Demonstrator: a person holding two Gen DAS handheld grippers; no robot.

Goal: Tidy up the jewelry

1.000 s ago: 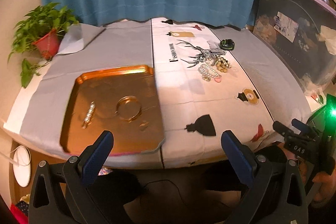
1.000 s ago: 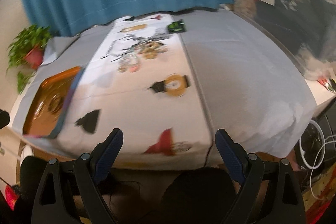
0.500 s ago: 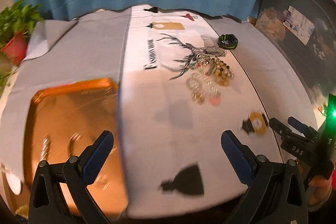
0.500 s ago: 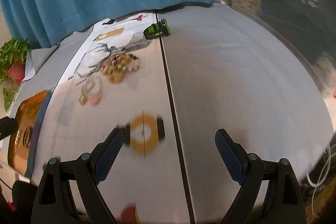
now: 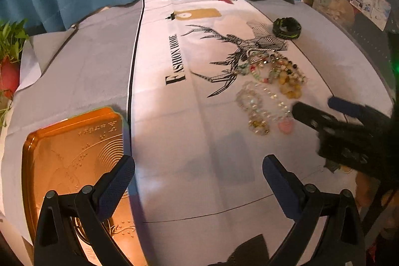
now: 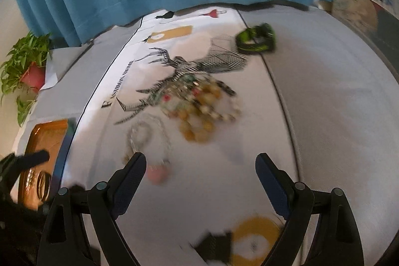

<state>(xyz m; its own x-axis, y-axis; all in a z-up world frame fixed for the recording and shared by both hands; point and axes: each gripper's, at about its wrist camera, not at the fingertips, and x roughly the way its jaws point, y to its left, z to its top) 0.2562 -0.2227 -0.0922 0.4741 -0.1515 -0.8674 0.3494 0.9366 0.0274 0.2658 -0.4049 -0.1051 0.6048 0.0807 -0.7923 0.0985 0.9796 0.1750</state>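
On the left the gold tray [image 5: 62, 153] is waiting for jewelry, the left tongs [image 5: 198, 175] are staying wide apart and empty, and the right tongs [image 6: 200, 172] are hovering apart by the bead pile [image 6: 197, 106] on the tabletop [image 6: 324, 104].
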